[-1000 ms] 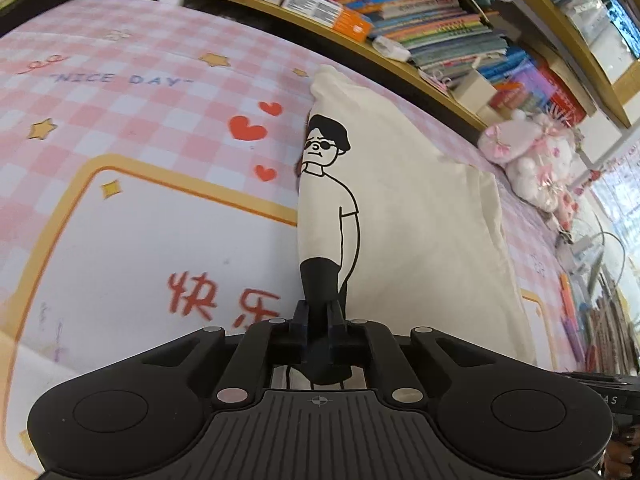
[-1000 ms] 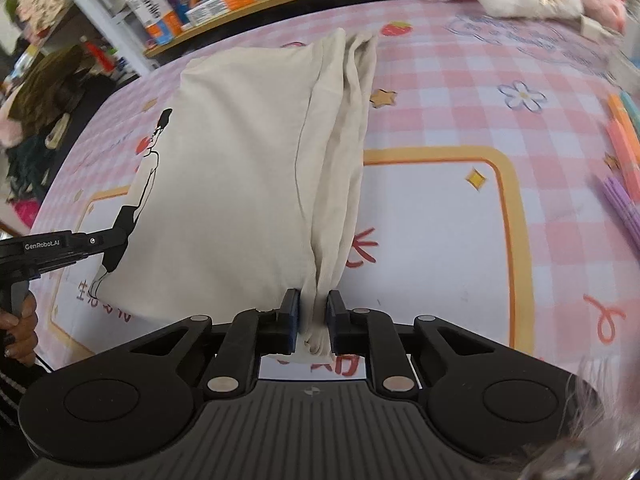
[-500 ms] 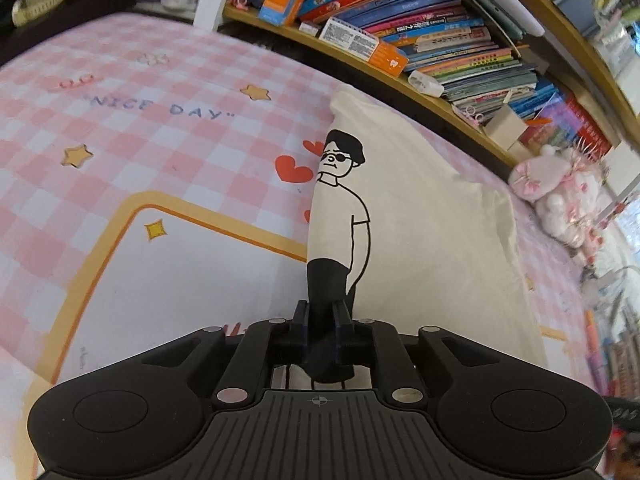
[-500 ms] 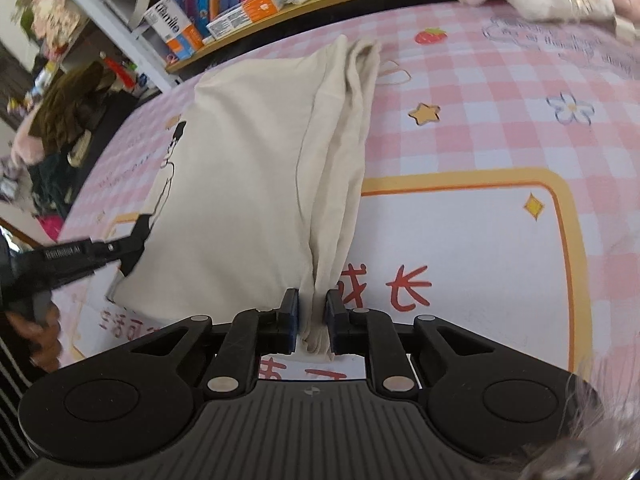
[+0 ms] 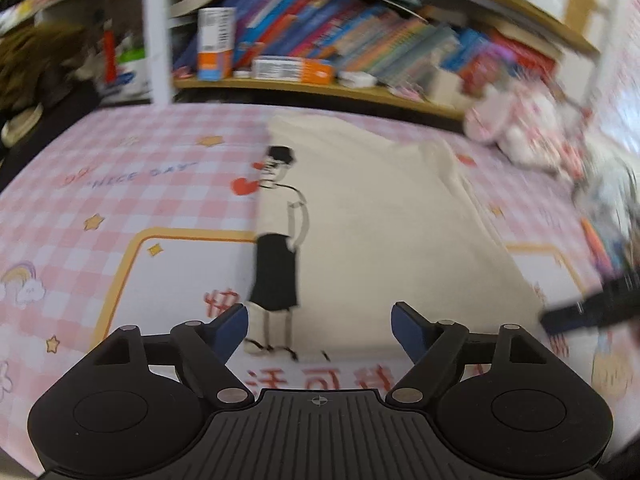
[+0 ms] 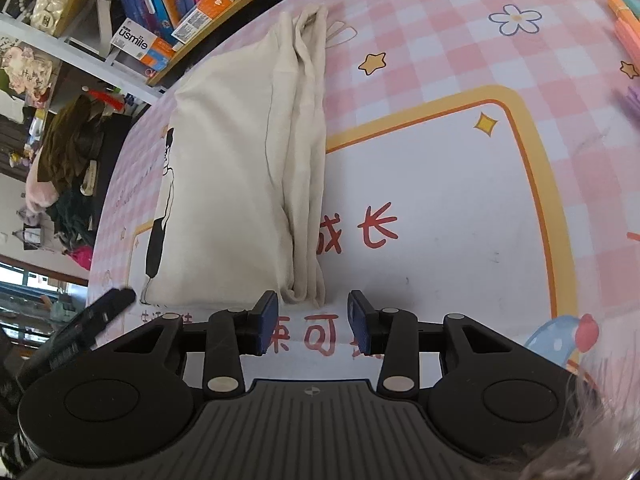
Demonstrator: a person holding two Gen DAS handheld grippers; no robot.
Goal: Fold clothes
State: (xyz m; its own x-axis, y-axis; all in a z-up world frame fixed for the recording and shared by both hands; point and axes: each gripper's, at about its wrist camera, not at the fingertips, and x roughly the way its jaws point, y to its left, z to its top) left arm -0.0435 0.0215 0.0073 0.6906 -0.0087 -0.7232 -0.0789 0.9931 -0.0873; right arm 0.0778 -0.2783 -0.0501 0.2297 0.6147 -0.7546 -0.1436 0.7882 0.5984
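Note:
A cream garment (image 5: 380,232) printed with a cartoon figure (image 5: 278,240) lies folded lengthwise on the pink checked cloth (image 5: 140,184). My left gripper (image 5: 319,330) hovers above its near hem, jaws opening wide, nothing between them. In the right wrist view the same garment (image 6: 224,168) shows its bunched folded edge (image 6: 306,160) running toward me. My right gripper (image 6: 312,322) sits just short of that edge's near end, jaws opening, pads off the fabric. The left gripper's tip (image 6: 116,300) shows at the garment's other near corner.
A bookshelf (image 5: 360,56) crowded with books and boxes runs along the table's far side. Pink plush toys (image 5: 516,128) sit at the far right. Coloured pens (image 6: 628,28) lie at the right edge. A pile of dark clothes (image 6: 72,148) is off the table's left.
Both grippers let go of the garment's near corners and spread their jaws. The left one lifted and pulled back; the garment now lies flat on the cloth.

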